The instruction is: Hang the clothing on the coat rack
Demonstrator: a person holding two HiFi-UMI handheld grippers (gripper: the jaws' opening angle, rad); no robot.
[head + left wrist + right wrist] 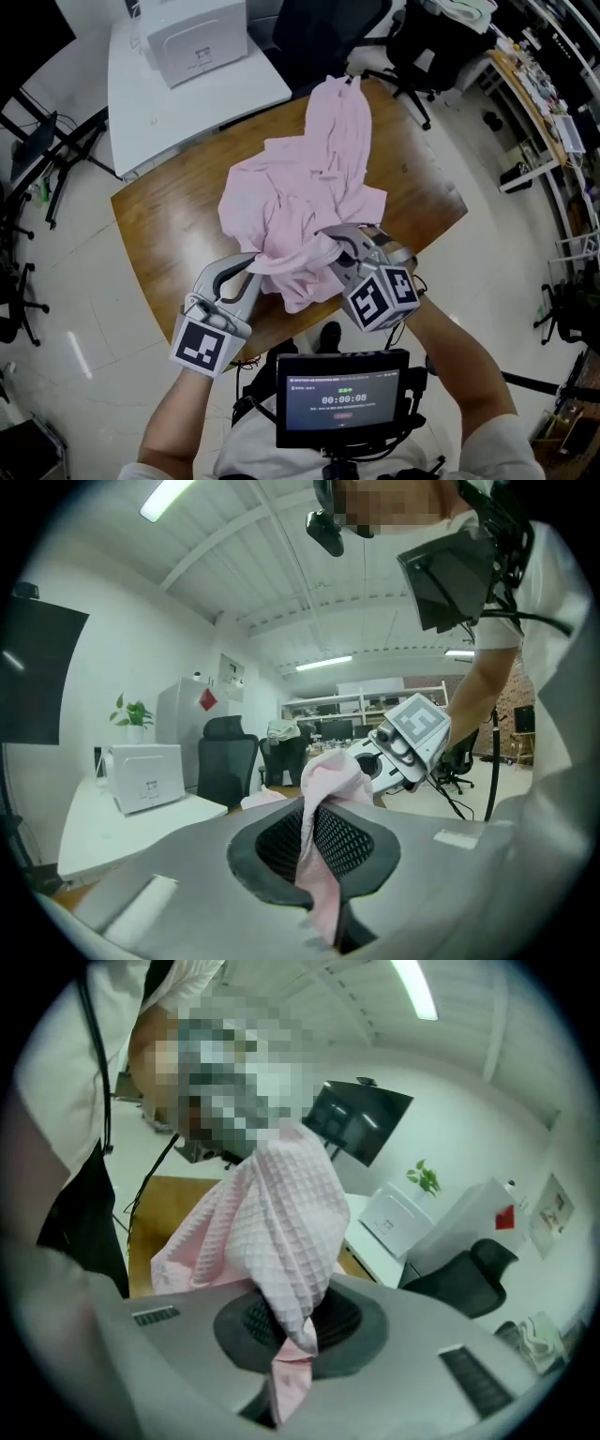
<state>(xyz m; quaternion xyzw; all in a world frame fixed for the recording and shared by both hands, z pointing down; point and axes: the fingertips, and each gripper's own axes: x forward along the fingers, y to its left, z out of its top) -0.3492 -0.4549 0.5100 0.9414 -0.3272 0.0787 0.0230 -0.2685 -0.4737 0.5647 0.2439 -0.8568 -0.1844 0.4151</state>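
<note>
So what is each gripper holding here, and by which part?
Both hold the pink waffle-weave garment. The left gripper is shut on a bunched fold at its near edge, and the right gripper on another fold of that edge, beside it.

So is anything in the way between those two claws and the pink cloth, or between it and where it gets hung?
Nothing between them: the left gripper and the right gripper are each shut on the pink garment. No coat rack shows in any view, so that path cannot be judged.

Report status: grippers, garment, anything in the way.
Left gripper, right gripper both shut on pink garment. It lies bunched on wooden table. Coat rack not visible.
</note>
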